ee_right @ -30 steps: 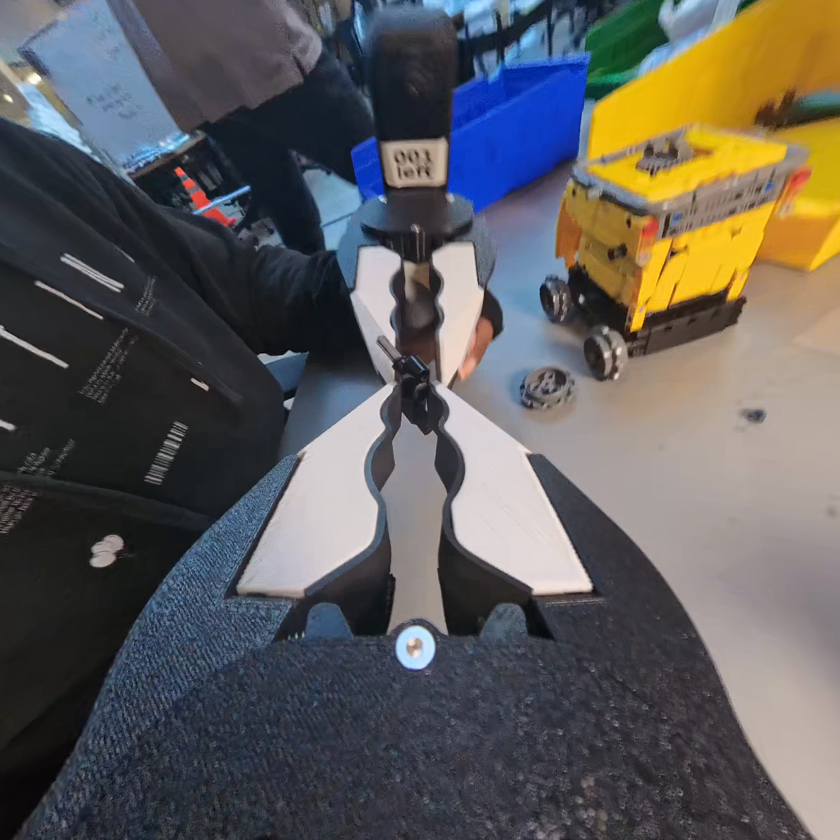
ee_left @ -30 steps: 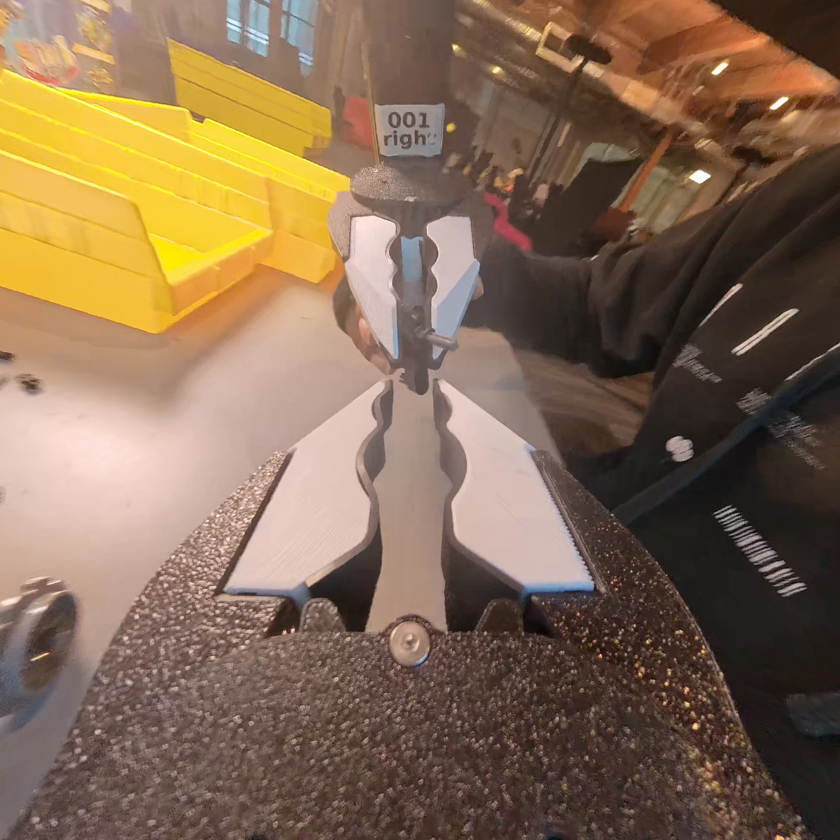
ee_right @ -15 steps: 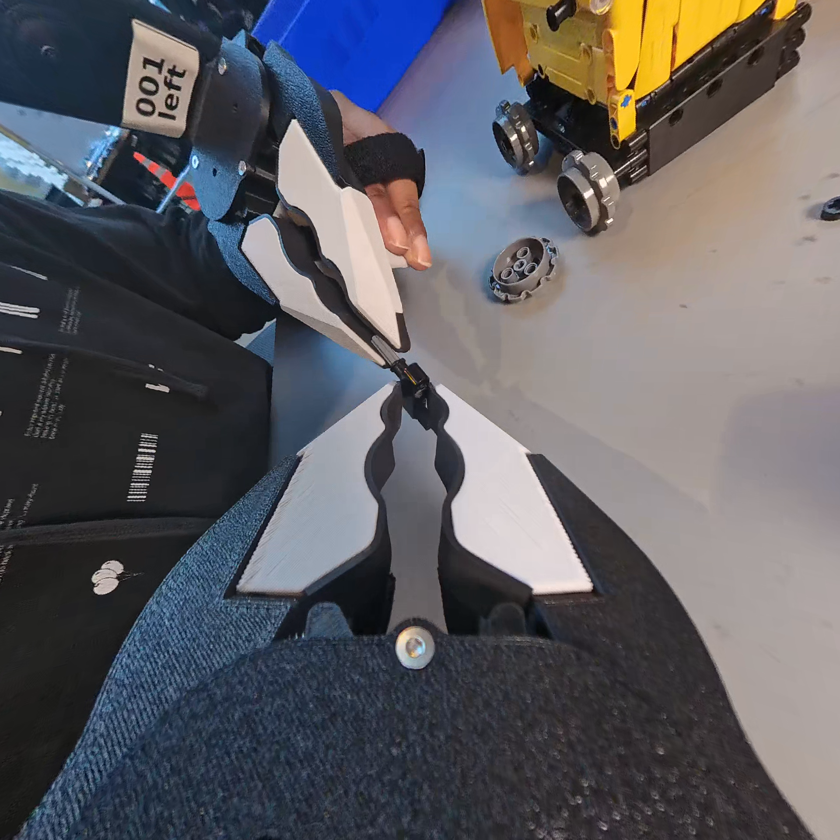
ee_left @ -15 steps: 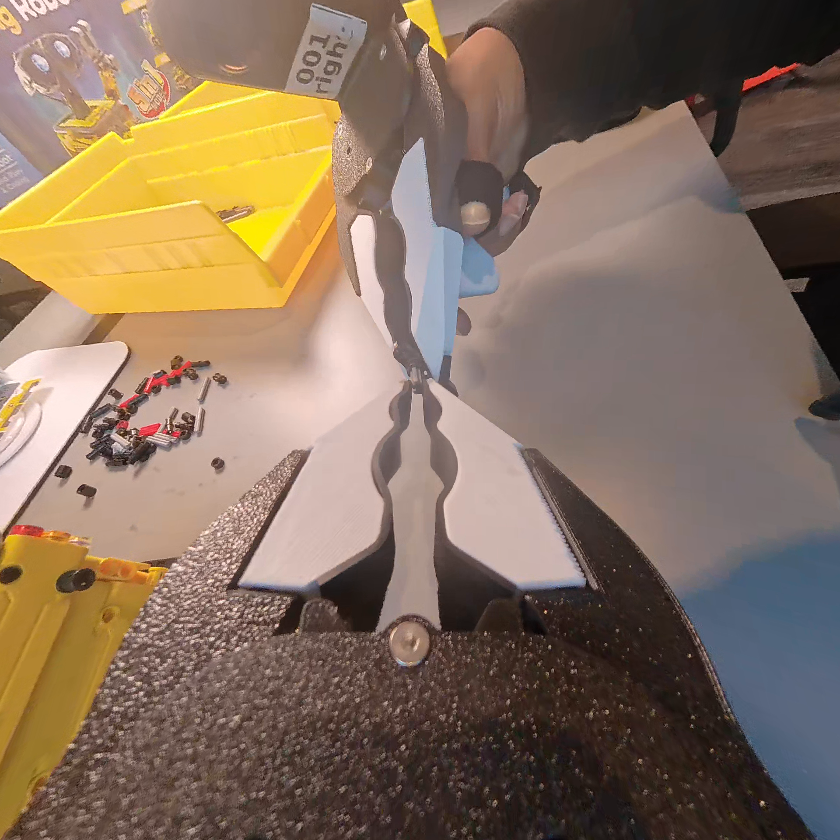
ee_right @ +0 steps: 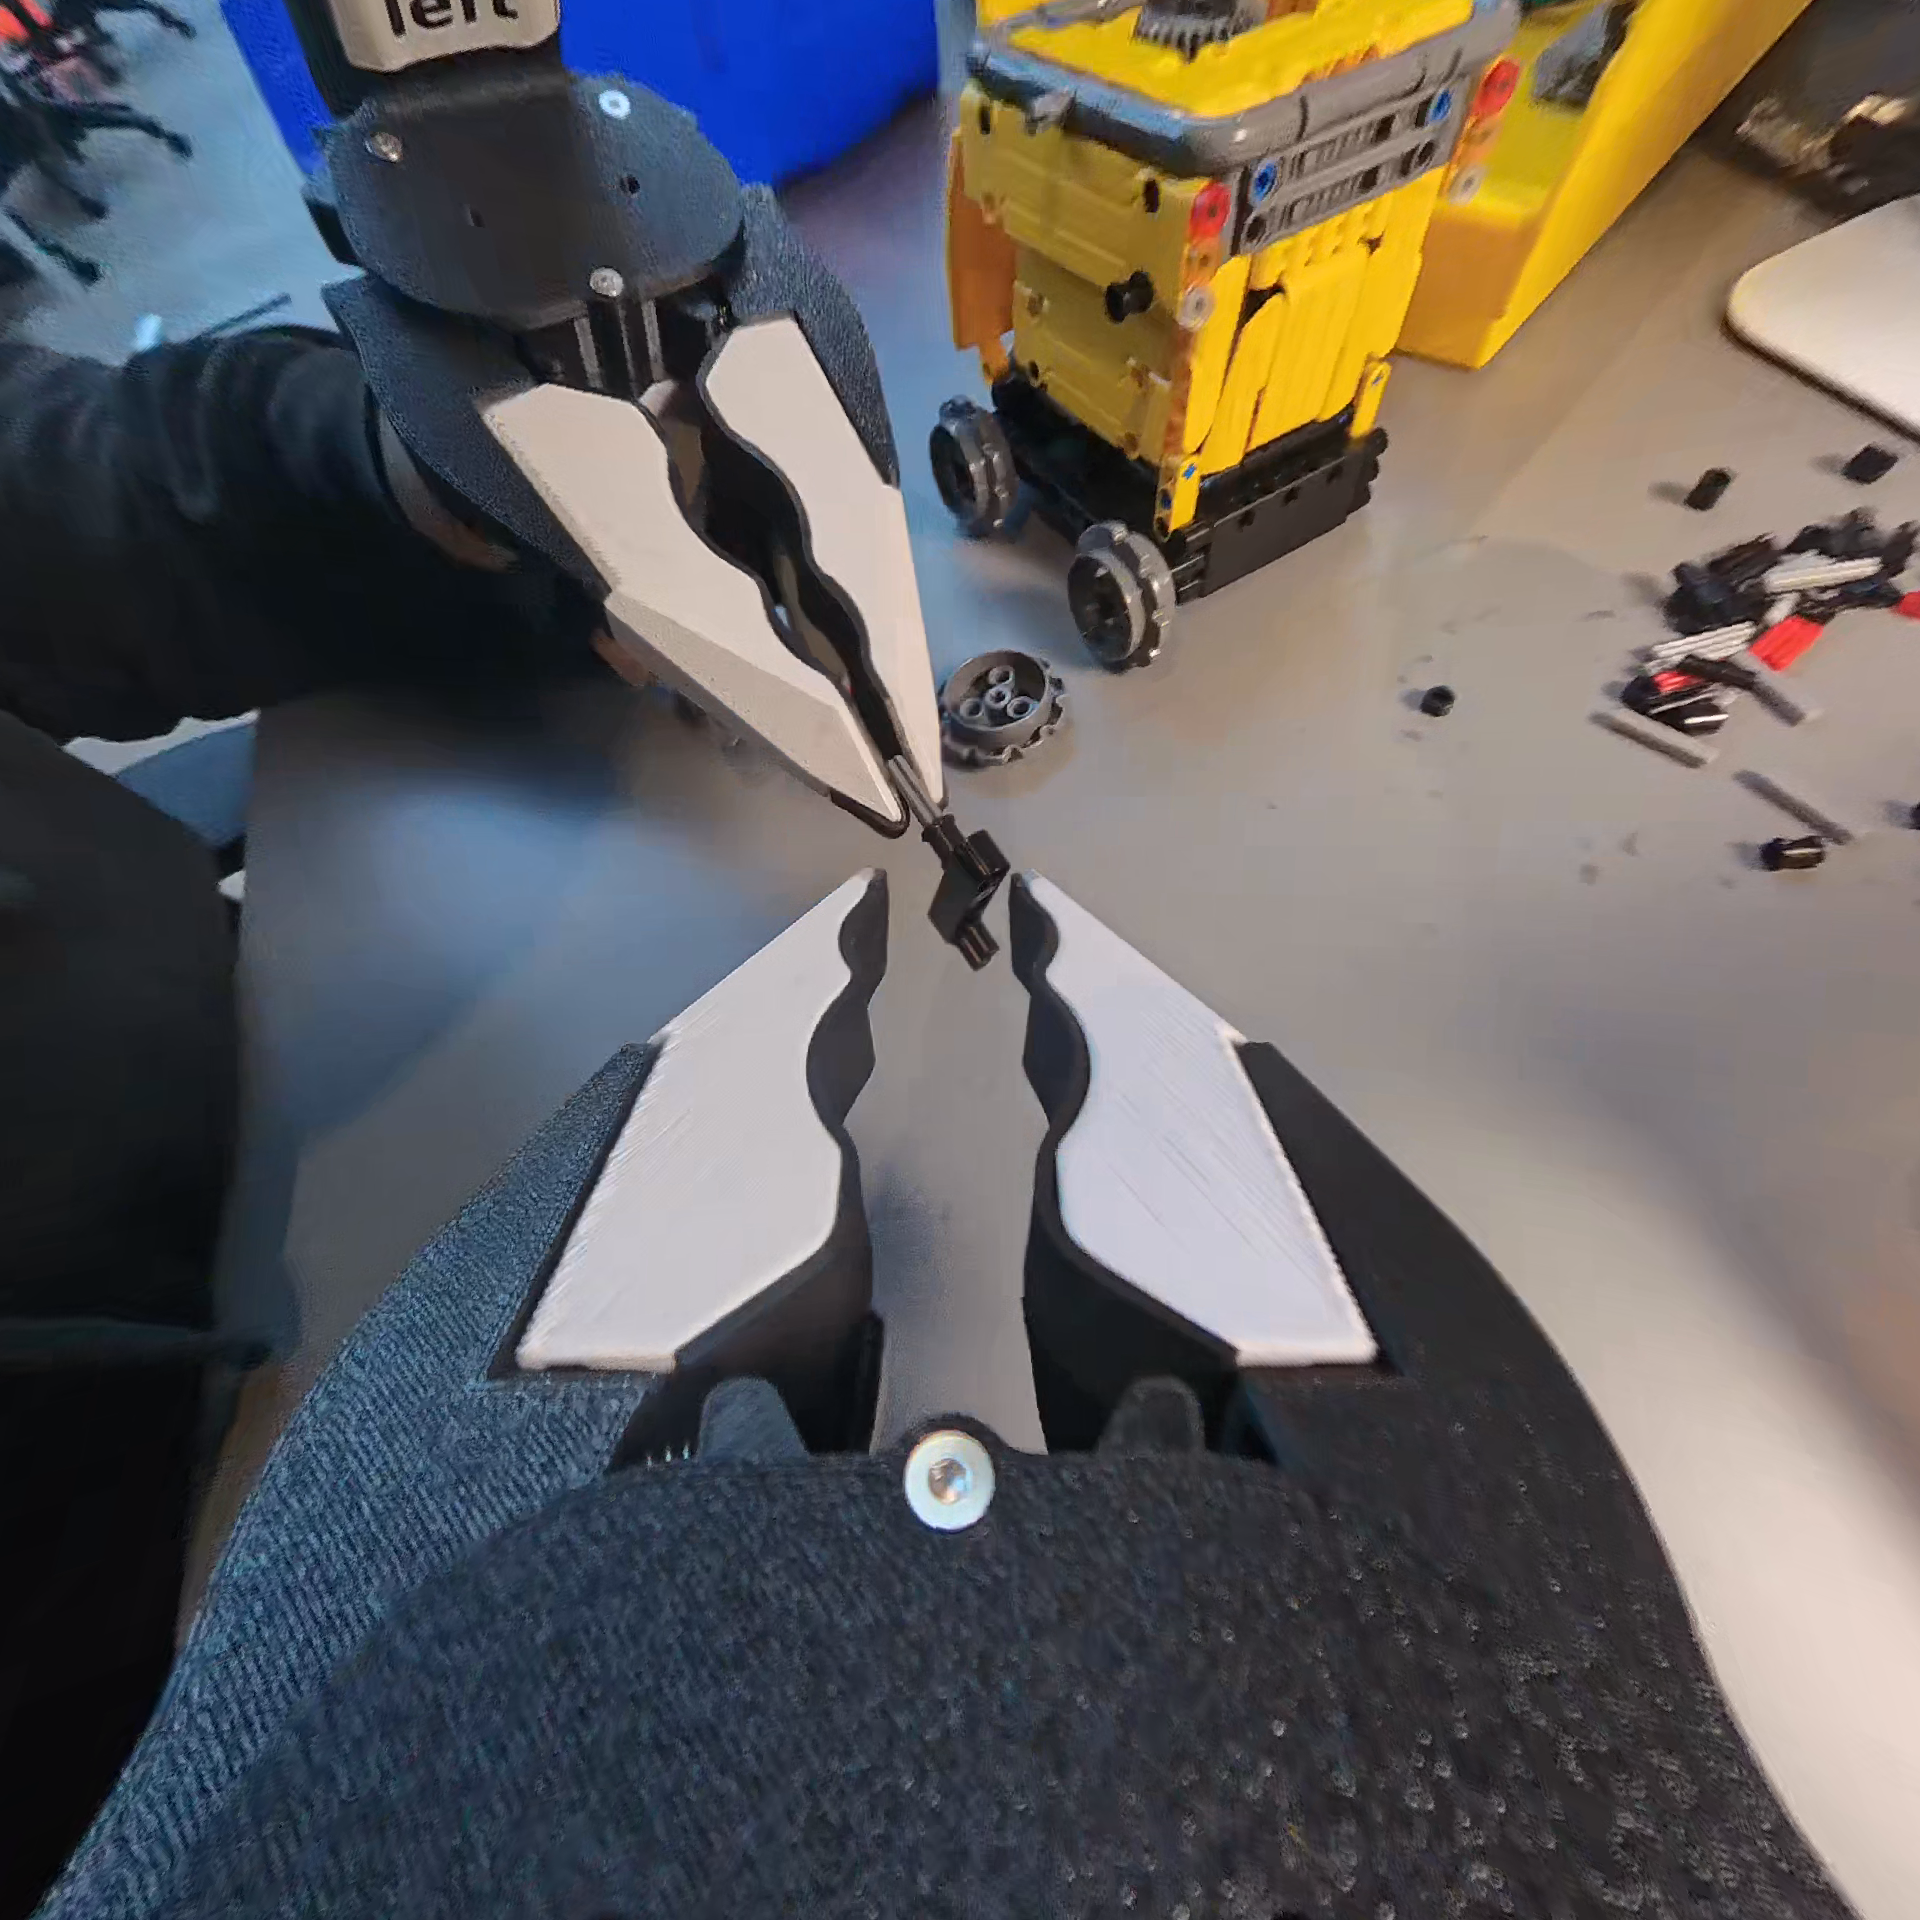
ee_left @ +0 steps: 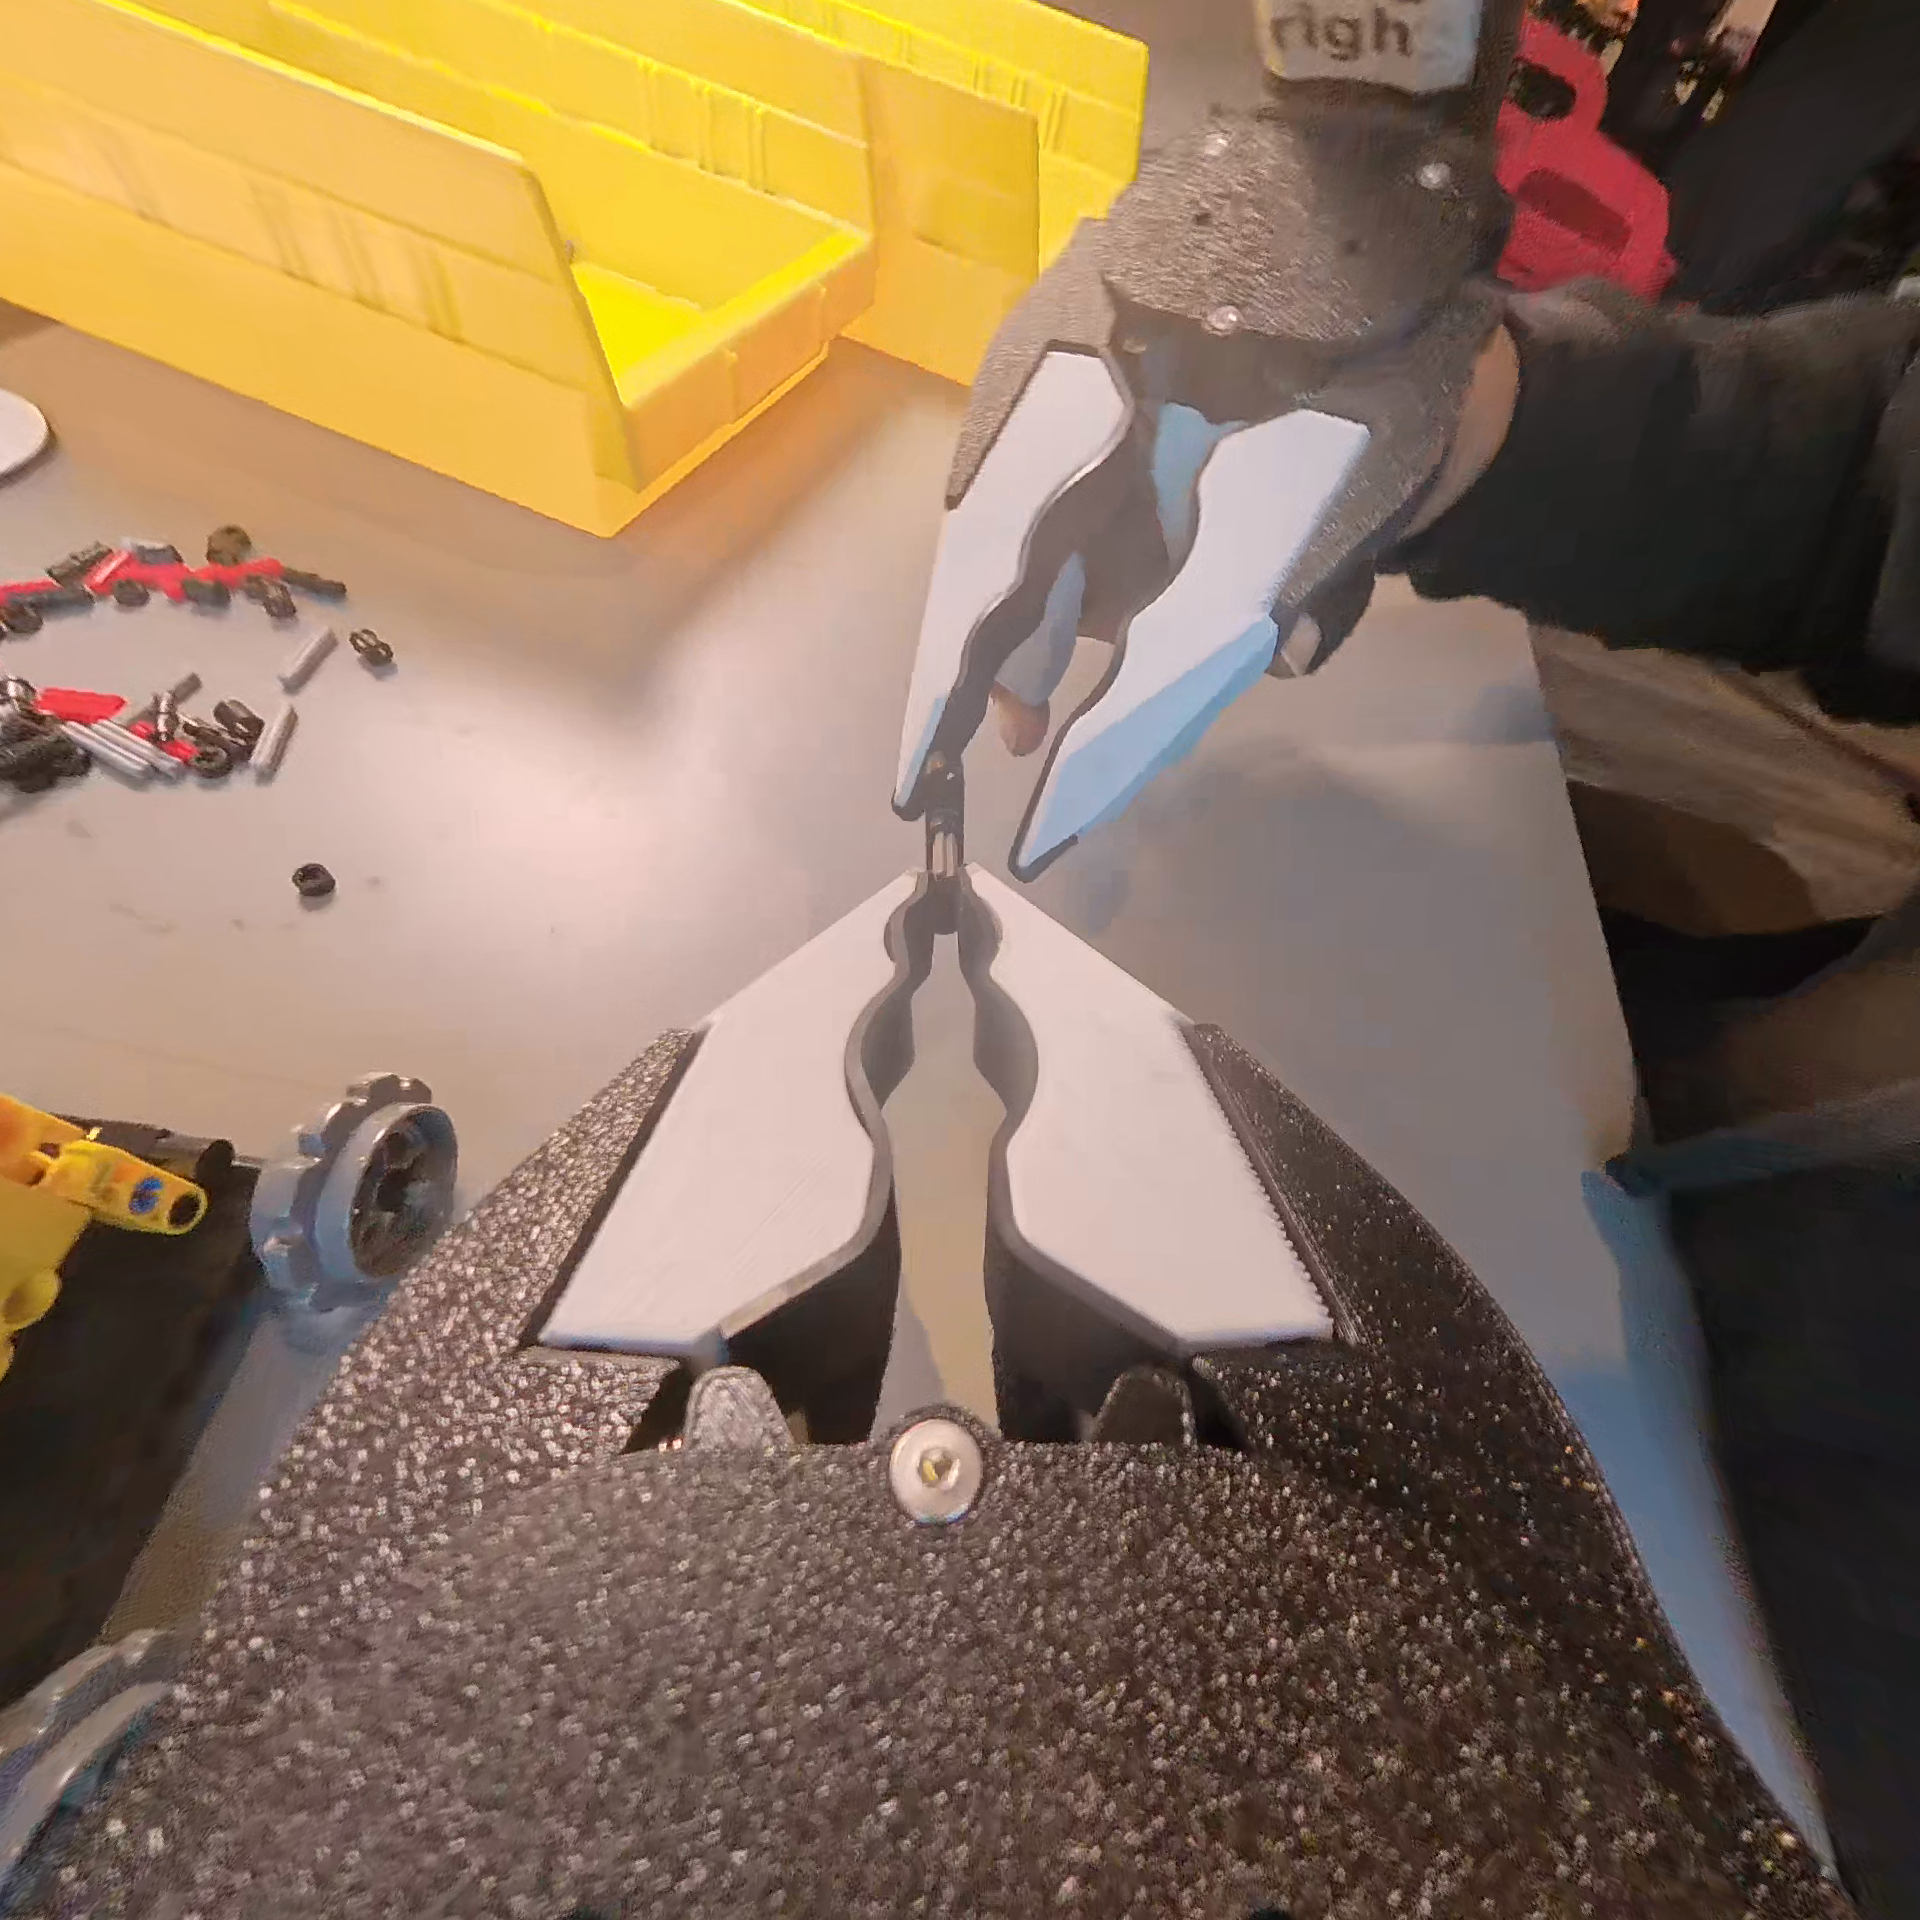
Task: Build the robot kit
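Note:
In the left wrist view my left gripper (ee_left: pixel 943 883) is shut on a small black pin-and-connector piece (ee_left: pixel 943 836) held above the grey table (ee_left: pixel 623 831). My right gripper (ee_left: pixel 966 836) faces it from above, open, with its tips on either side of the piece's far end. In the right wrist view my right gripper (ee_right: pixel 948 883) is open and the black piece (ee_right: pixel 966 888) hangs between its tips, apparently touching neither. The left gripper (ee_right: pixel 914 805) pinches the piece's thin end there. A gloved hand (ee_right: pixel 260 520) holds it.
A yellow brick-built vehicle (ee_right: pixel 1195 312) stands at the back with a loose grey wheel (ee_right: pixel 1003 707) in front of it. Small black, grey and red parts (ee_right: pixel 1766 623) lie scattered to the right. Yellow bins (ee_left: pixel 520 260) and another grey wheel (ee_left: pixel 358 1195) show in the left wrist view. The grippers are tip to tip, or close to it.
My right gripper has opened and let go of the black piece. My left gripper still grips it. Both grippers have swung to new angles over the table.

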